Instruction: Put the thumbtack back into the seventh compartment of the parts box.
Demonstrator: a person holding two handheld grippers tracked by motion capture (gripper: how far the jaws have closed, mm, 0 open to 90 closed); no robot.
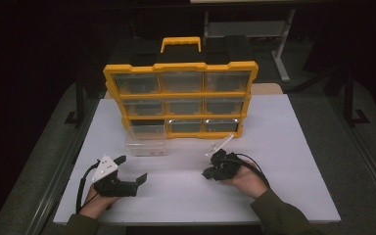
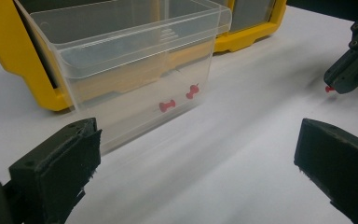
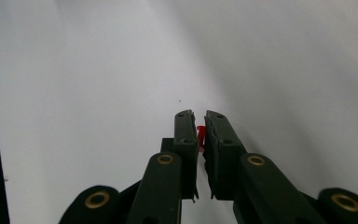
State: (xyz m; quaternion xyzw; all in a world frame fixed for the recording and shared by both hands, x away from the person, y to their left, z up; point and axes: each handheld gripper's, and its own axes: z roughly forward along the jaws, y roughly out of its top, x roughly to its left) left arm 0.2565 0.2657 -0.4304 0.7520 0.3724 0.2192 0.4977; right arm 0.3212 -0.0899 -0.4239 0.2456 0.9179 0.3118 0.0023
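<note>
Two hand-held grippers sit low over a white table point(image 1: 284, 161), and we hold one in each hand, with our forearms coming in from the near edge. At the far side of the table stands a yellow organiser case point(image 1: 181, 98) with three rows of clear drawers and a handle on top. One clear drawer point(image 1: 146, 142) has been pulled out of the bottom left slot and rests on the table just in front of the case.

Our left gripper point(image 1: 129, 169) lies near the left front of the table, its jaws spread wide apart with nothing between them. From the left gripper view the clear drawer point(image 2: 135, 65) is close ahead, and we see two red push pins point(image 2: 179, 99) lying on its floor near the front wall.

Our right gripper point(image 1: 209, 172) is near the middle of the table, right of the drawer and well apart from it, with its tips pointing down toward the tabletop. Its jaws are clamped nearly together on a small red push pin point(image 3: 201, 133), which we see pinched between the pads in the right gripper view. From the left gripper view the same pin point(image 2: 329, 88) peeks out red at the tip of the right gripper point(image 2: 342, 84), just above the white surface.
</note>
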